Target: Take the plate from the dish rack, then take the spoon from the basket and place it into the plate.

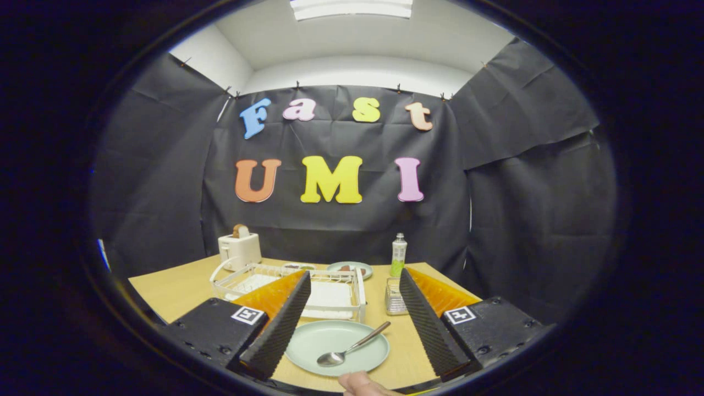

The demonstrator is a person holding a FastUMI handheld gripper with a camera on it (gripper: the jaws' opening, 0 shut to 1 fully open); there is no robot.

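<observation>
Gripper view has us looking forward along our gripper (352,324), whose two ribbed black fingers stand wide apart and hold nothing. Between them, flat on the wooden table (176,289), lies the pale green plate (336,346), and the metal spoon (352,346) rests in it: bowl on the plate's floor toward us, handle leaning out over the far rim toward the right finger. Just beyond the plate sits the white wire dish rack (286,286), partly behind our left finger. The small clear basket (395,297) stands beside the right finger, close to a green-labelled bottle (398,254). Farther back we see a second plate (350,269) with something dark on it and a white toaster (239,248). A fingertip (360,382) of the person's hand shows at the near edge of the table.

We judge both parts of the task done as things lie, so what remains is a clean retreat. To do it well we would keep the fingers spread as they are and draw back and up in a straight line, so neither finger clips the spoon's overhanging handle or nudges the plate's rim. The handle is the risk: a light brush from the right finger could lever the spoon out onto the table.
</observation>
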